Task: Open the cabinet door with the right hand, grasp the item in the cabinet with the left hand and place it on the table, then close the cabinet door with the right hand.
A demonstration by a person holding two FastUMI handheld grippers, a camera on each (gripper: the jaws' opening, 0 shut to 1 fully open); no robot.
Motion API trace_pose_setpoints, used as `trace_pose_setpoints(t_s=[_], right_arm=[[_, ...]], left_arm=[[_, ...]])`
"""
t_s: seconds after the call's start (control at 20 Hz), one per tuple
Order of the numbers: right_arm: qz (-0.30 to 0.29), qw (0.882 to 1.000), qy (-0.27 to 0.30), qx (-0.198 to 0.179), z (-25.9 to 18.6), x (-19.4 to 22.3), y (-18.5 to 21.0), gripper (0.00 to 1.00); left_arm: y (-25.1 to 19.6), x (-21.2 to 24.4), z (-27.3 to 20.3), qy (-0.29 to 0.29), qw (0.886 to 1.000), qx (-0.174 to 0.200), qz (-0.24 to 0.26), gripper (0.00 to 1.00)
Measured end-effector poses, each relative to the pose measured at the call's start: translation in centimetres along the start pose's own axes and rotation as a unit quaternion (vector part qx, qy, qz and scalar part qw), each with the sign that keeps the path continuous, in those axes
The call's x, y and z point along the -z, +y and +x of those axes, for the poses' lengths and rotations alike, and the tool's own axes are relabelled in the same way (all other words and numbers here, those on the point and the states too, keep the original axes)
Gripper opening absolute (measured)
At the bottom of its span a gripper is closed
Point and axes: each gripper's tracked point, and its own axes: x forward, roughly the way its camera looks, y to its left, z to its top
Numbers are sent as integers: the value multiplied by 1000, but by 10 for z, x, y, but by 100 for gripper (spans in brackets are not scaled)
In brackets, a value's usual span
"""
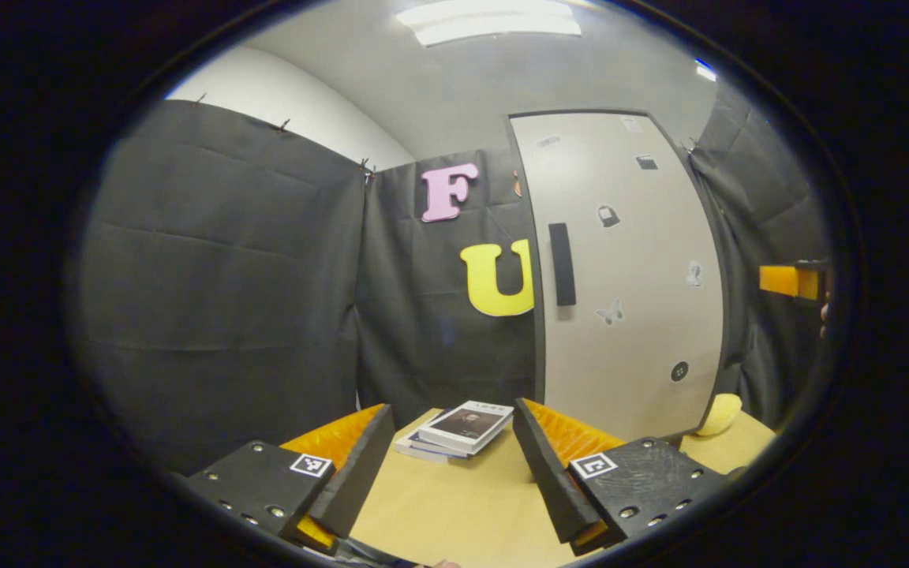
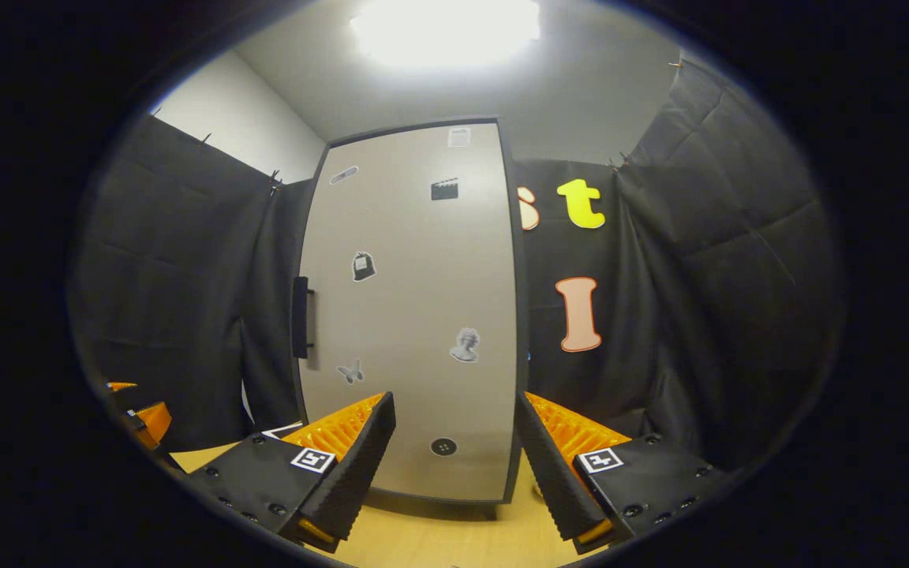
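Note:
A tall grey cabinet (image 2: 411,315) stands on the wooden table (image 1: 454,505), its door (image 1: 624,276) shut, with a dark vertical handle (image 2: 300,317) on its left edge; the handle (image 1: 562,264) also shows in the left gripper view. Whatever is inside is hidden. My right gripper (image 2: 454,465) faces the door's lower part, open and holding nothing. My left gripper (image 1: 454,473) hovers open over the table, left of the cabinet. The right gripper (image 1: 794,281) shows at the far right of the left gripper view, and the left gripper (image 2: 139,414) at the lower left of the right gripper view.
A small stack of books (image 1: 458,430) lies on the table ahead of my left gripper. A yellow object (image 1: 721,414) peeks out beside the cabinet's right foot. Black cloth walls close in the booth behind and to both sides.

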Motion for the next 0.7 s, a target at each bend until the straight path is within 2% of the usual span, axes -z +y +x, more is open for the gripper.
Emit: trace_pose_setpoints(t_s=[0.05, 0.1, 0.15, 0.25, 0.3, 0.35, 0.5, 0.6, 0.7], right_arm=[[0, 1000, -3, -3, 10, -7, 13, 96], [0, 1000, -4, -5, 18, -13, 26, 96], [2, 1000, -5, -8, 26, -18, 38, 96], [1, 1000, -6, -12, 43, -27, 62, 96], [-2, 1000, -5, -12, 52, -29, 73, 94], [-5, 1000, -2, -10, 62, -29, 81, 96], [4, 1000, 3, -9, 88, -31, 107, 97], [11, 1000, 8, -6, 103, -30, 121, 97], [12, 1000, 11, 0, 117, -30, 132, 96]], left_arm=[[13, 0, 5, -2, 1000, -1, 2, 94], [23, 1, 12, -3, 1000, -1, 3, 91], [35, 3, 17, -5, 1000, -2, 3, 94], [59, 7, 26, -5, 1000, -8, 4, 91], [71, 8, 30, -6, 1000, -12, 4, 94], [81, 10, 33, -6, 1000, -15, 3, 91], [115, 23, 42, 0, 1000, -24, 6, 94], [138, 32, 46, 7, 999, -32, 9, 91], [157, 40, 49, 12, 999, -40, 9, 94]])
